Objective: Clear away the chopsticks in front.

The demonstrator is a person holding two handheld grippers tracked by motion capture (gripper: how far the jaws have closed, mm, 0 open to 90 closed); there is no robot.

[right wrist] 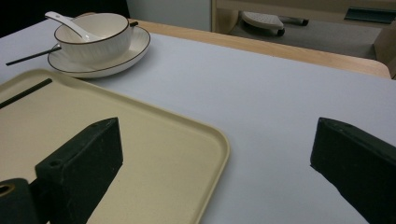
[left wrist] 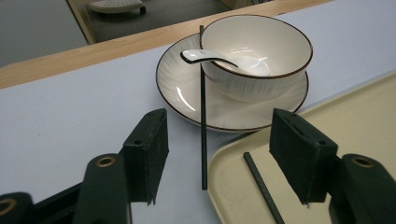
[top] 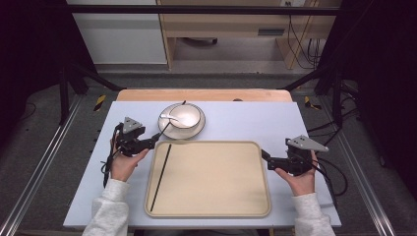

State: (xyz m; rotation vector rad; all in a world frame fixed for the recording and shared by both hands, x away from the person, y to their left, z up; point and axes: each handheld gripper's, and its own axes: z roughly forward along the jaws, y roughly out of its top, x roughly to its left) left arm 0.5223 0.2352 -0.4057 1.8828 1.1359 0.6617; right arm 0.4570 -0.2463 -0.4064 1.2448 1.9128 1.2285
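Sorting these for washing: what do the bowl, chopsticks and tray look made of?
Bowl: likely glazed ceramic, glossy white with a dark rim. Chopsticks: matte black, plastic or lacquered wood; unclear. Tray: probably plastic, dull beige with a moulded rim.

My left gripper [top: 156, 137] and right gripper [top: 264, 154] are black, each topped by a grey three-cornered plate with a dark cable trailing off. Their jaws are chunky black blocks on arms with brass-ringed screw holes. I wear pale grey sweatshirt sleeves with ribbed cuffs.

The high view looks down over my table; both my gripper views sit low, sharing the white ceramic bowl [left wrist: 258, 56] upper frame.
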